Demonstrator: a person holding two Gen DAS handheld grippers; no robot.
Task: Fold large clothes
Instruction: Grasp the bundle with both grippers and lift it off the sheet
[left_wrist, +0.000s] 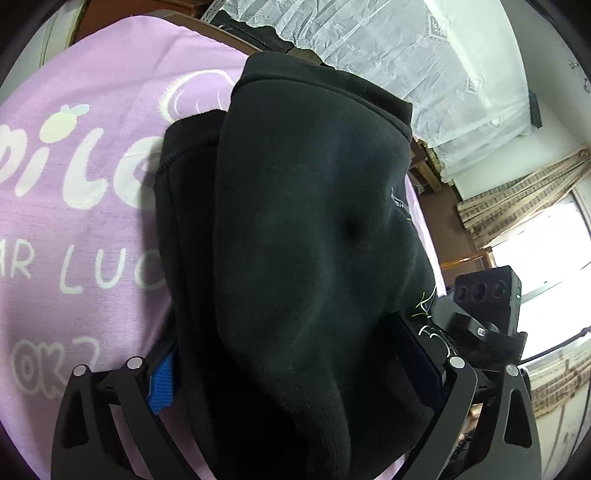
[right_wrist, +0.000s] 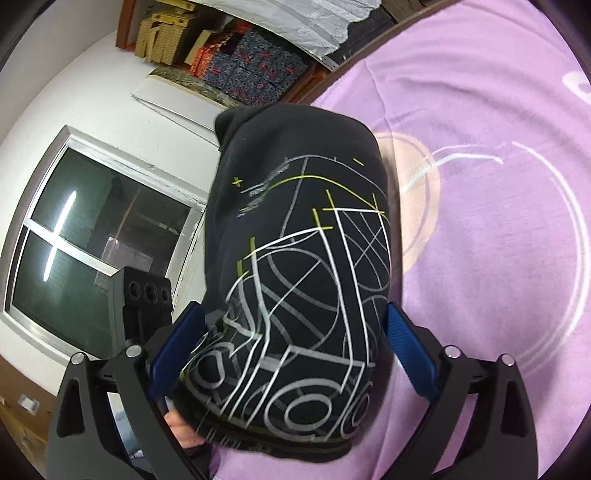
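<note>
Left claw (left_wrist: 295, 373): pinching a thick fold of the black sweatshirt (left_wrist: 310, 229).
Right claw (right_wrist: 295, 350): pinching its printed part.
Sweatshirt: bunched, lifted above the lilac printed sheet (left_wrist: 74, 229).

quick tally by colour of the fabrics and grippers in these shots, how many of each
Black sweatshirt: 1
Lilac printed cloth under it: 1
Black grippers with blue pads, left gripper and right gripper: 2
Total: 4
</note>
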